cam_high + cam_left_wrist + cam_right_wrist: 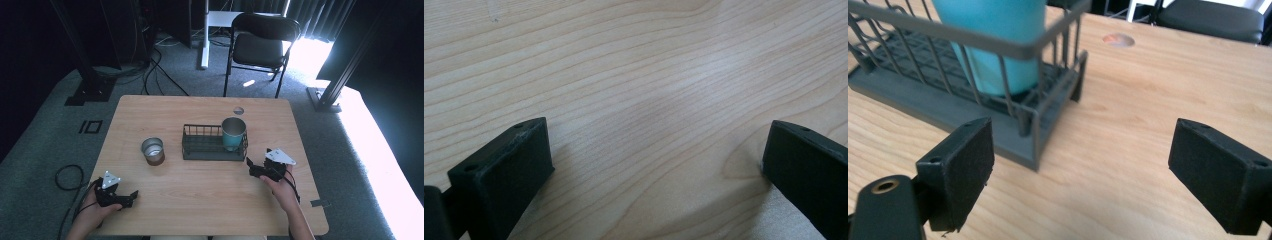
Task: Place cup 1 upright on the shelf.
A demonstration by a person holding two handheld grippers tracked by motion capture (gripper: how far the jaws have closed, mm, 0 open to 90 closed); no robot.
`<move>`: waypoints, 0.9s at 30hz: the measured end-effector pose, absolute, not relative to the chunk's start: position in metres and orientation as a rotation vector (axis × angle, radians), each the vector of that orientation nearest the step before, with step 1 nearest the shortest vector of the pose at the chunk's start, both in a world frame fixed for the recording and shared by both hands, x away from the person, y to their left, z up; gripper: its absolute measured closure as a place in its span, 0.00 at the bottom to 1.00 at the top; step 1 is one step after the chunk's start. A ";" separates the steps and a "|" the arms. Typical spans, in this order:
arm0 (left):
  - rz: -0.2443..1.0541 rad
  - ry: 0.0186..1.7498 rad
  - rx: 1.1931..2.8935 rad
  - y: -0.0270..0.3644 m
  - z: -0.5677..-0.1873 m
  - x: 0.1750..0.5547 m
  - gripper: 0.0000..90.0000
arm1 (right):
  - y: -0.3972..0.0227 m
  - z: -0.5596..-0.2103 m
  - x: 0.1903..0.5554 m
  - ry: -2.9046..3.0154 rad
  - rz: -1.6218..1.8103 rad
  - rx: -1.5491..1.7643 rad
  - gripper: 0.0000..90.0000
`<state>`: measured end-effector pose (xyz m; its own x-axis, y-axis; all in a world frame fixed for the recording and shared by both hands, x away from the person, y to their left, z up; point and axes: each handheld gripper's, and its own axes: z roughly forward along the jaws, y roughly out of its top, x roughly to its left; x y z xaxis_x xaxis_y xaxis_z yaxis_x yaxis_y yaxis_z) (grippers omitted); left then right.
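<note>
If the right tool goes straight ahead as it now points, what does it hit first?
Probably the near corner of the dark wire basket holding the teal cup; the right tool is open, and depth is uncertain.

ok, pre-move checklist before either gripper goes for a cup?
1. Right gripper jaws open, nothing between them: ok.
2. Left gripper jaws open over bare table: ok.
3. Teal cup upright in the wire rack, right end: ok.
4. Metal cup upright on the table, left of the rack, apart from it: ok.
5. Free slot in the rack left of the teal cup: ok.
6. Whether either cup holds anything: cannot tell.
</note>
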<state>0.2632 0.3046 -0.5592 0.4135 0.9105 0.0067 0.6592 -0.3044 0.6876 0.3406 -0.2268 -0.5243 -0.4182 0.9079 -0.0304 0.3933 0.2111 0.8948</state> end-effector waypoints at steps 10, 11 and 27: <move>0.537 1.327 2.064 0.305 -0.559 0.263 0.01 | -0.243 -0.534 0.335 1.926 1.131 1.238 0.12; 0.536 1.326 2.066 0.305 -0.559 0.263 0.01 | -0.245 -0.535 0.334 1.930 1.126 1.243 0.12; 0.536 1.326 2.067 0.305 -0.559 0.263 0.01 | -0.281 -0.545 0.314 1.938 1.028 1.378 0.12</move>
